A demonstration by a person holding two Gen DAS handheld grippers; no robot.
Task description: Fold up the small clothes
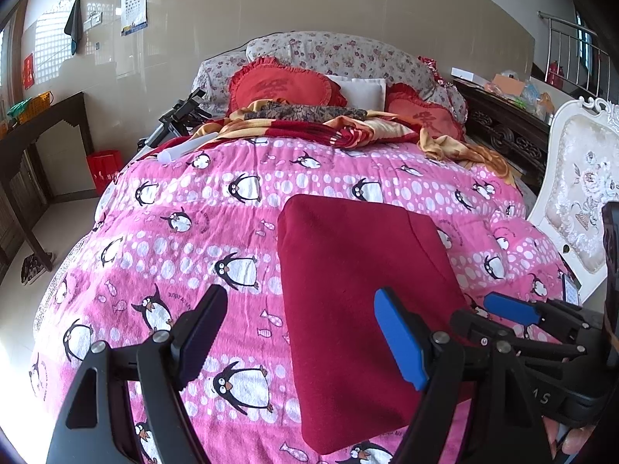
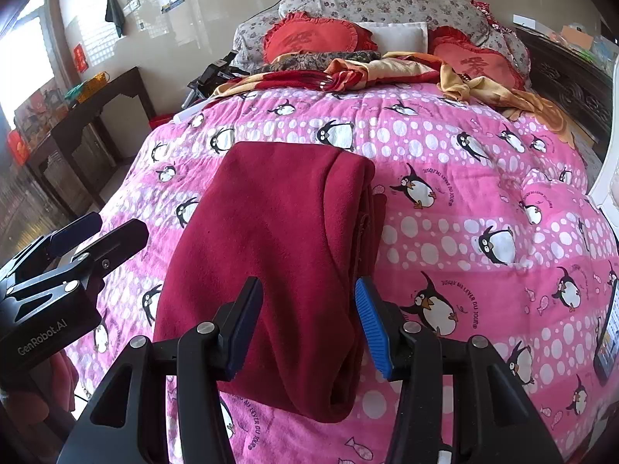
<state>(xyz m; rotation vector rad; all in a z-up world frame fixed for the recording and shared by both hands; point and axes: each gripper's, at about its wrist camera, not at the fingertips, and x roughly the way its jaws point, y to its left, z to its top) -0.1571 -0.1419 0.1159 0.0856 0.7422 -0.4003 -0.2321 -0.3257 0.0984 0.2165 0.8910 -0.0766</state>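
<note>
A dark red garment [image 1: 363, 301] [image 2: 278, 239] lies folded into a long rectangle on the pink penguin blanket [image 1: 193, 232] [image 2: 464, 212]. My left gripper [image 1: 305, 332] [image 2: 104, 232] hovers open over the garment's left edge, one finger above the blanket and the blue pad [image 1: 398, 344] above the cloth. My right gripper [image 2: 307, 324] [image 1: 491, 315] is open above the garment's near right part. Its blue pad [image 2: 371, 328] stands at the layered right edge. Nothing is gripped by either one.
Red heart cushions [image 1: 282, 87], a white pillow [image 2: 394, 34] and crumpled orange-red bedding [image 1: 348, 127] fill the bed's far end. A white chair [image 1: 580, 193] and a phone [image 2: 607, 332] are at the right edge. A dark side table [image 1: 38, 143] stands left.
</note>
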